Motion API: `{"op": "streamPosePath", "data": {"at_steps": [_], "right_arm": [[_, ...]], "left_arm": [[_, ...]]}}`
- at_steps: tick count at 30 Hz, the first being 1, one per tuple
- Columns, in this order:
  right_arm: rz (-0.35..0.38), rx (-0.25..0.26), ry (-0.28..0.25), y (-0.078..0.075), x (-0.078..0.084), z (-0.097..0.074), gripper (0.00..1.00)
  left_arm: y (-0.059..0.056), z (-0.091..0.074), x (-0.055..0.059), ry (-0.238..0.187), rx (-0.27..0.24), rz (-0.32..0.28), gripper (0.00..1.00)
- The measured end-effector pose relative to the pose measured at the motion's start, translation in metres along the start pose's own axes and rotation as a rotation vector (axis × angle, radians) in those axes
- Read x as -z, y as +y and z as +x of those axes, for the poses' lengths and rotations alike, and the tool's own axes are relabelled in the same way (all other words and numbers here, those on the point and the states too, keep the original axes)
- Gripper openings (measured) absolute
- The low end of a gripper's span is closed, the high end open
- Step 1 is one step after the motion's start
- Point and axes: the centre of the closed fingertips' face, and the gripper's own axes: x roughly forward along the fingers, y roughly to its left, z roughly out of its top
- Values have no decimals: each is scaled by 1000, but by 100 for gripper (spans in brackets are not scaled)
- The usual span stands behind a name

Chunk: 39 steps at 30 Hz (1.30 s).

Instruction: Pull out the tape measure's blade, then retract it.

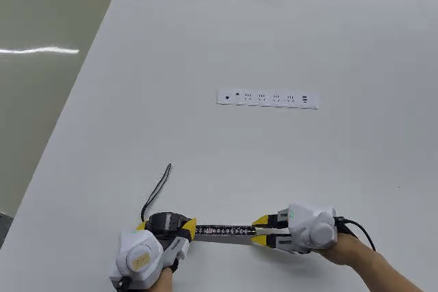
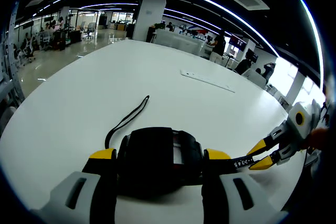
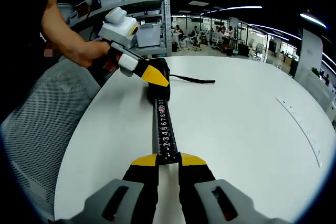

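My left tool (image 1: pixel 166 229) is clamped around the black tape measure case (image 2: pixel 157 163), which sits on the white table (image 1: pixel 274 162) near its front edge, strap (image 1: pixel 156 189) trailing behind. If that hold is loose, I think the case twists or skids as I pull. The blade (image 3: pixel 164 127) runs out to the right along the table, only a short way drawn. My right tool (image 3: pixel 168 159) is pinched tight on the blade's end. A slip there likely lets the spring snap it back hard, and retracting unchecked could whip it.
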Motion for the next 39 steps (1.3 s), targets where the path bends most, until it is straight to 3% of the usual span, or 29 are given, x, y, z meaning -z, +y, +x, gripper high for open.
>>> {"op": "streamPosePath", "data": {"at_steps": [39], "right_arm": [[-1,-26,-13,3,-20,31,12]], "left_arm": [[-1,-1,-1,0,11,-8,62]]}}
